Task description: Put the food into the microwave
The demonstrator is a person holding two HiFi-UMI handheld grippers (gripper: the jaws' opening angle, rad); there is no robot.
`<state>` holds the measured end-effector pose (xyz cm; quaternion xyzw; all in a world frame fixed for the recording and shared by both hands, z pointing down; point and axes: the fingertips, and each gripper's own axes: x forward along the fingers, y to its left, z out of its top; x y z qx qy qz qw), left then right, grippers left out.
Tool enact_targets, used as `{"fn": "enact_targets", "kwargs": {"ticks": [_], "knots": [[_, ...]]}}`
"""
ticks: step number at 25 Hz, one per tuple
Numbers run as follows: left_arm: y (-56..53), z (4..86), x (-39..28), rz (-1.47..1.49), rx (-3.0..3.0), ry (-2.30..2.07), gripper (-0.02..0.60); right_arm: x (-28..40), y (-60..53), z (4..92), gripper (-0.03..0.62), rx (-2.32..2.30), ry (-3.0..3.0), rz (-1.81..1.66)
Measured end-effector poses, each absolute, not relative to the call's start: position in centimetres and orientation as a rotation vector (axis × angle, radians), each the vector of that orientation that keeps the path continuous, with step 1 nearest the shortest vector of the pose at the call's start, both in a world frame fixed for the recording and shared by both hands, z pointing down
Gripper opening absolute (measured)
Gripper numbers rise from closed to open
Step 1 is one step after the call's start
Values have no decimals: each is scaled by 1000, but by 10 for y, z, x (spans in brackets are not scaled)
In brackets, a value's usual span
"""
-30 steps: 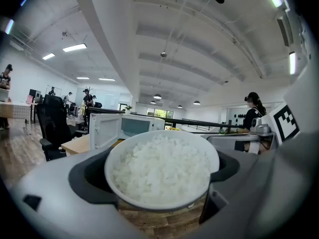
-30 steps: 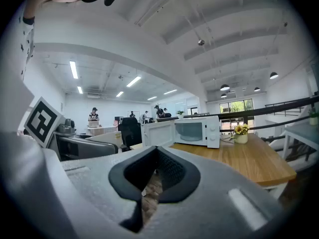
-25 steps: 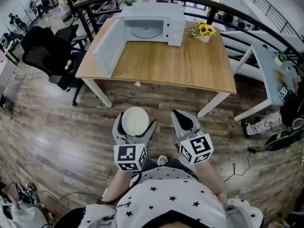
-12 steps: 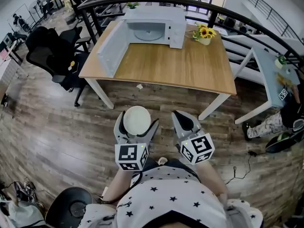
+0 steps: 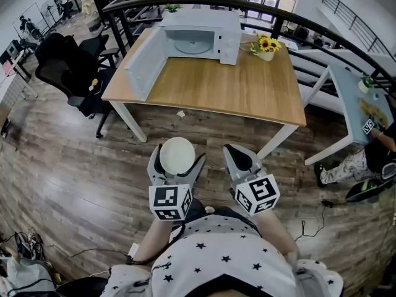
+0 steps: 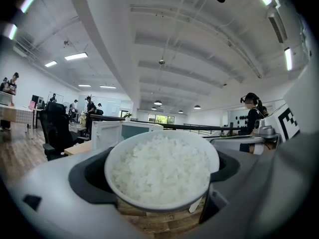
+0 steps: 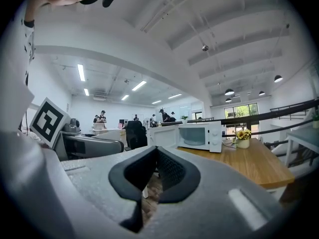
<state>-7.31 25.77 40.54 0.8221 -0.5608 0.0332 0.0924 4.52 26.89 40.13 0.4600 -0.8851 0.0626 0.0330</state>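
Here, the bowl of white rice was held between the jaws of the left gripper, which were closed on its sides. In the left gripper view, the rim was seen seated against the dark pads on either side, and the bowl was kept level and upright.

The jaws of the right gripper were brought together. Only a thin slit was left between them, through which the floor was seen, and nothing was held in it.

Both grippers were carried side by side over the wooden floor, close to the person's body and in front of the table.

The microwave was placed at the far left part of the table, well apart from the bowl. Its door was swung fully open to the left, and the turntable was exposed inside. A pot of sunflowers was set just beside the microwave on its right. A black chair was parked near the table's left end.
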Motion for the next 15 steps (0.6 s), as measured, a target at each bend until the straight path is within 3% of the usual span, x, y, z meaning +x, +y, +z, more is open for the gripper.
{"fn": "enact_targets", "kwargs": {"ticks": [15], "knots": [[224, 408, -64, 116, 2429, -1674, 529, 58, 240, 409, 5, 1422, -2724, 236]]}}
